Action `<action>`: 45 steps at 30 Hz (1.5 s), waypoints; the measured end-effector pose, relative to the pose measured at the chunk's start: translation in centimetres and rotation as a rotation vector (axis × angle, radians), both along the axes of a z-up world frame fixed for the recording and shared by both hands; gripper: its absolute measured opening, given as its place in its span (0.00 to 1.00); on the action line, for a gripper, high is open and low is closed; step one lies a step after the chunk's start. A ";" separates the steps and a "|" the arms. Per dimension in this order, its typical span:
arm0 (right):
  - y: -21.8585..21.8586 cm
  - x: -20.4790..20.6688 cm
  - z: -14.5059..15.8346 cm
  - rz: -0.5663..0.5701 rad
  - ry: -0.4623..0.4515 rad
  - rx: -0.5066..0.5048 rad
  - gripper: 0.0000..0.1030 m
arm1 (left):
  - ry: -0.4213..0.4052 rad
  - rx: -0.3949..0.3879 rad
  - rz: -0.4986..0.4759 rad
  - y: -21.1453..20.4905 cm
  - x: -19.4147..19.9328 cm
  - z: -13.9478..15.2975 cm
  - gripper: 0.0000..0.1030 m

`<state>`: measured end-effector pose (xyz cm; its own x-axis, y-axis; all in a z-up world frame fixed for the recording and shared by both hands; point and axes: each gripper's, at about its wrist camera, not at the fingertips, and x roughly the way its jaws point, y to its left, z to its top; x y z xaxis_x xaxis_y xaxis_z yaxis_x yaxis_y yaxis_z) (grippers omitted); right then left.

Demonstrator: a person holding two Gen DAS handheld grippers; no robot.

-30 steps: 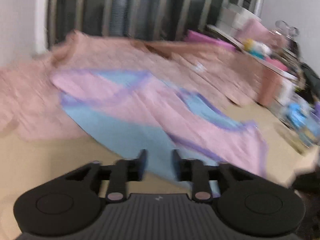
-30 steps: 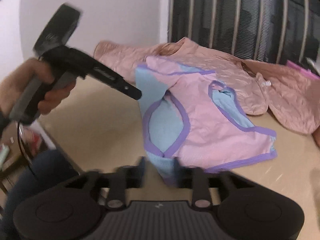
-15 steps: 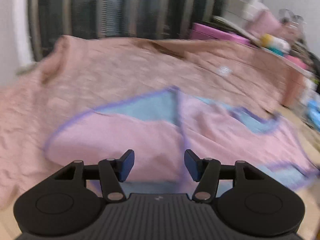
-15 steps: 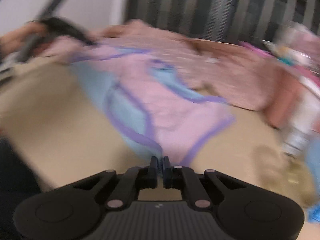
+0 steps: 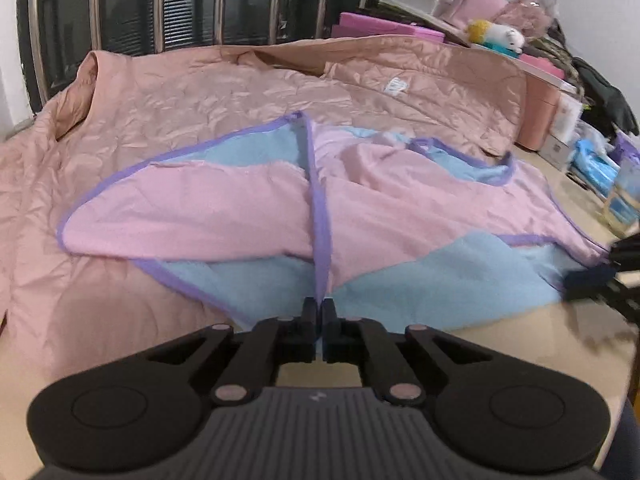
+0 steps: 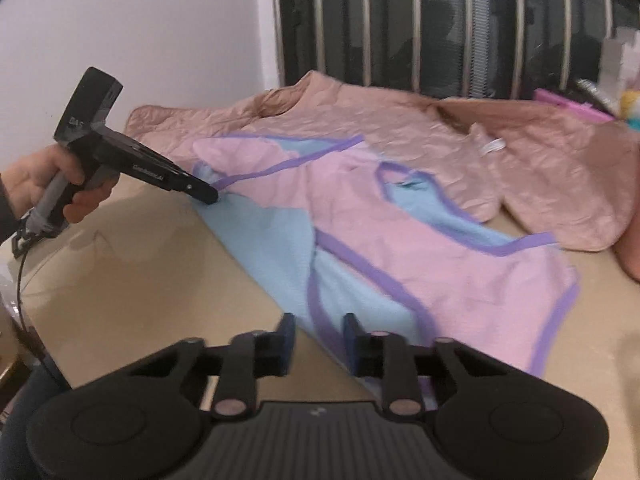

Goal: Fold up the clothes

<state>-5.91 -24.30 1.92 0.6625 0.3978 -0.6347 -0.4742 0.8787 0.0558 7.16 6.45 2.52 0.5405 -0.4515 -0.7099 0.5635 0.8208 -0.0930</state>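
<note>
Pinched together, the left gripper's [image 5: 321,312] jaws clamp the purple-trimmed edge of the garment [image 5: 380,208], which rises from the blue fabric straight into the fingertips. Seen from the right wrist view, that same gripper [image 6: 210,198] meets the garment [image 6: 420,240] at its near left corner, where pink, blue and trim come together, and the person's hand [image 6: 44,184] grips its handle.

Right gripper [image 6: 318,336]: jaws stand apart with a clear gap, and blue cloth and a purple band lie just beyond and between the fingertips; whether the pads touch the fabric cannot be told. In the left view it shows only as a dark blur [image 5: 600,280] at the garment's right edge.

Pink and blue with purple binding, the garment lies spread and partly folded over itself, its near part on the tan table [image 6: 140,280], its far part on a crumpled salmon quilt [image 6: 540,168]. Behind stands a dark barred headboard [image 6: 440,20].
</note>
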 end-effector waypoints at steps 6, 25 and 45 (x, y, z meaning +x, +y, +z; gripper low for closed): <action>-1.6 -1.0 0.1 -0.002 0.035 -0.038 0.00 | 0.054 -0.113 0.104 1.6 -10.7 2.2 0.01; -0.2 -0.1 -0.7 0.017 -0.002 0.024 0.13 | -0.059 0.045 0.400 4.9 -9.4 0.6 0.47; -3.8 -3.2 -0.1 -0.100 0.022 -0.050 0.08 | -0.157 -0.002 0.424 5.5 -4.0 4.1 0.02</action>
